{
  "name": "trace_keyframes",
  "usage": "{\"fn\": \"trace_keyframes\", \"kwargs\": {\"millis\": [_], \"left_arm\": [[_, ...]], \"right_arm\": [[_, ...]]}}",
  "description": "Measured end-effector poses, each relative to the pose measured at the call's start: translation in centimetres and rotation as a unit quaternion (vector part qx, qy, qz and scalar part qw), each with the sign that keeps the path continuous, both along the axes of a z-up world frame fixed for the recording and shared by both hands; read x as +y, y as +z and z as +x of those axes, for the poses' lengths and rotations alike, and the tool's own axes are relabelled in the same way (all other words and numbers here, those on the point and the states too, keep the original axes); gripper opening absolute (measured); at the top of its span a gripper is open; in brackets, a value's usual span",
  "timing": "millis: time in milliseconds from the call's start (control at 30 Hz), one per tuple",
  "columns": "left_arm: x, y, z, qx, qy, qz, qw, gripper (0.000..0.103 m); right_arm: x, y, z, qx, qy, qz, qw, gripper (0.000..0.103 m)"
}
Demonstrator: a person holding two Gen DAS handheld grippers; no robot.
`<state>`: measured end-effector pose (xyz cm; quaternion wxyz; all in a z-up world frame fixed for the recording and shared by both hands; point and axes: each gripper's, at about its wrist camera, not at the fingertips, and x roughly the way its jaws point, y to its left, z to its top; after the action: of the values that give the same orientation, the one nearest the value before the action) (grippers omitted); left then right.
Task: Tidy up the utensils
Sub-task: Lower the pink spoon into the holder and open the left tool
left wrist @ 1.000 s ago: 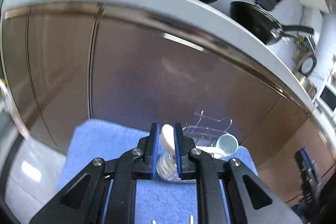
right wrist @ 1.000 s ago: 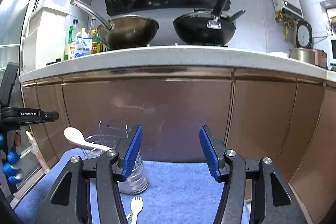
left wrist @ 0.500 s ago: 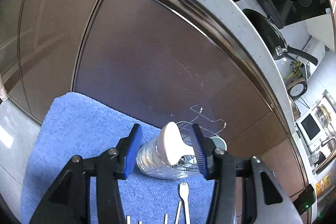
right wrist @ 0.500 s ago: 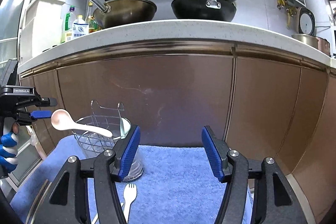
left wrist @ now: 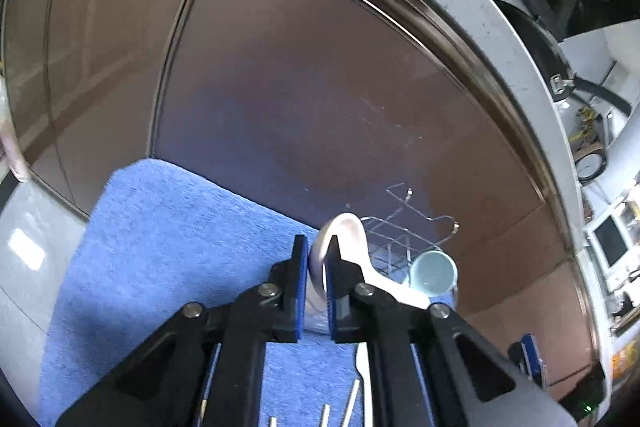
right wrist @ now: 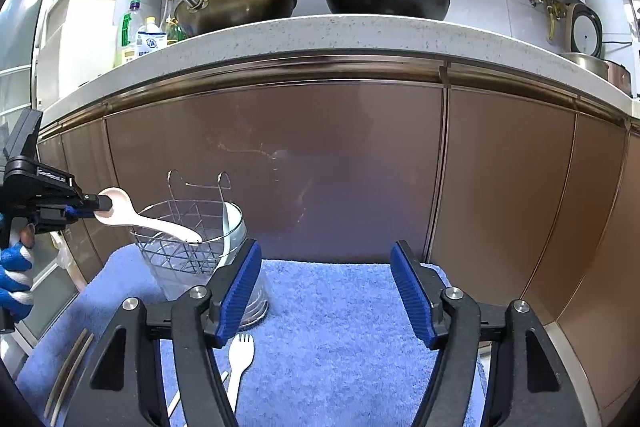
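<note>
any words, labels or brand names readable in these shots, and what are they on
No text reads clearly.
Left gripper, seen from the right wrist view: a white print on its black body, too small and blurred to read.
Bottle with a white and blue label on the counter: print there, too small to read.
Green bottle: yellow label, unreadable.
Round dial at the right wall: no figures legible.
Left wrist view: no text to read.

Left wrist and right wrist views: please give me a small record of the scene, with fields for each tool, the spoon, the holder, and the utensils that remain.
left tool: shut on the bowl of the pale spoon
spoon handle: points down over the wire holder
right tool: open, holds nothing
holder contents: one light blue spoon
on the blue towel: white fork, chopsticks
</note>
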<state>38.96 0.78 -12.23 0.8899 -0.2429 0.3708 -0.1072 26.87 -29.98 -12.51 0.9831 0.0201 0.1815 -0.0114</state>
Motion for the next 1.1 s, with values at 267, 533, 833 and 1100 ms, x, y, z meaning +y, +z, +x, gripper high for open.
{"fn": "trace_keyframes", "kwargs": {"millis": [267, 533, 833, 1100], "left_arm": [[-2.1, 2.4, -0.7, -0.044, 0.023, 0.061, 0.9969, 0.007], [-8.6, 4.9, -1.9, -0.131, 0.011, 0.241, 0.9617, 0.007], [-13.8, 4.1, -2.1, -0.164, -0.022, 0.349, 0.9224, 0.008], [-14.9, 4.3, -2.4, -0.167, -0.064, 0.335, 0.9250, 0.012]], "right_arm": [[-1.1, 0.1, -1.0, -0.005, -0.006, 0.004, 1.000, 0.068], [-2.8, -0.4, -1.4, -0.002, -0.017, 0.015, 1.000, 0.069], [-4.2, -0.8, -1.9, -0.002, -0.031, 0.026, 0.999, 0.071], [-4.8, -0.1, -2.8, -0.002, -0.043, 0.028, 0.999, 0.073]]}}
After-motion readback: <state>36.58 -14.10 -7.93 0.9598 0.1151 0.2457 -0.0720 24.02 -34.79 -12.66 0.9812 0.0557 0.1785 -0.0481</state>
